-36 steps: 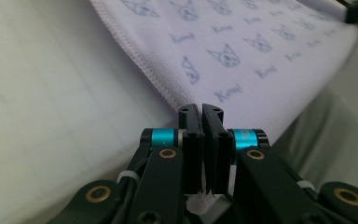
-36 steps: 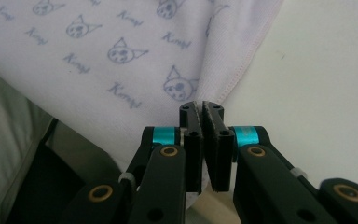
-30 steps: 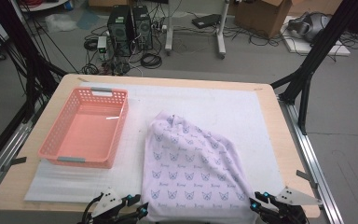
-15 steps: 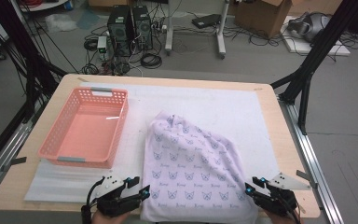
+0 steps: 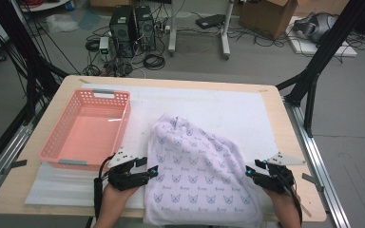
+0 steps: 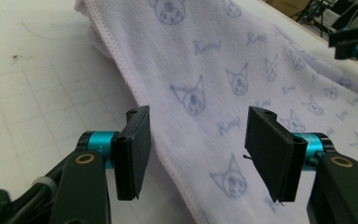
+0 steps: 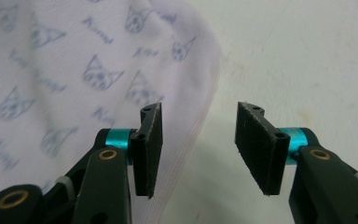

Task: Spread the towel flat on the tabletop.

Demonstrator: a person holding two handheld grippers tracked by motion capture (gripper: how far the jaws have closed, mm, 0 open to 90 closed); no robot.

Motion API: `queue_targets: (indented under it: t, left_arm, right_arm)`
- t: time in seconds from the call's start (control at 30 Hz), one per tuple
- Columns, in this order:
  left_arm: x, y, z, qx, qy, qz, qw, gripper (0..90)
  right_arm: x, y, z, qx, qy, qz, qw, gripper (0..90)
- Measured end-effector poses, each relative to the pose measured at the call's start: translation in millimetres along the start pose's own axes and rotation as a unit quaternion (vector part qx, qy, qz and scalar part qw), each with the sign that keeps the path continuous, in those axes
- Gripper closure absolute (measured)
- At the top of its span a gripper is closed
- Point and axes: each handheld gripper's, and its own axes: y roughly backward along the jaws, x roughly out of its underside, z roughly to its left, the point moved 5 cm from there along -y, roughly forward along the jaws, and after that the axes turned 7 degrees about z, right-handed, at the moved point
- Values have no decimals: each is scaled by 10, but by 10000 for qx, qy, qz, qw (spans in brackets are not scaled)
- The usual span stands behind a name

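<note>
Work is at its start: the towel (image 5: 199, 175) lies rumpled on the table's white mat (image 5: 228, 107) beside the empty basket (image 5: 88, 130), ungrasped, with left gripper (image 5: 154, 171) and right gripper (image 5: 250, 171) at its edges, jaws just widened.

towel (image 5: 197, 178) | pale lilac, cat-face print | lying rumpled, seemingly folded | table's near edge, overhanging

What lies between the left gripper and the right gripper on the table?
In the high view, the lilac towel lies between the left gripper and the right gripper.
</note>
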Motion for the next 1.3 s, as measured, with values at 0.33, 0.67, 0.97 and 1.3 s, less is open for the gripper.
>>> queue_targets:
  t: [0.33,0.67,0.97,1.3]
  left_arm:
    - [-115,-162,214,-57,9,83,9999,408]
    - [-125,-182,191,-43,-8,114,9999,408]
    - [-230,-286,116,45,-65,128,9999,408]
    - [-657,-611,146,147,84,118,9998,382]
  right_arm:
    - [-453,-603,-171,-46,-59,226,9997,467]
    - [-445,-412,-183,20,176,44,9998,860]
    - [-60,125,-394,30,-1,12,10000,785]
    - [-540,-130,-332,-149,6,-120,9998,573]
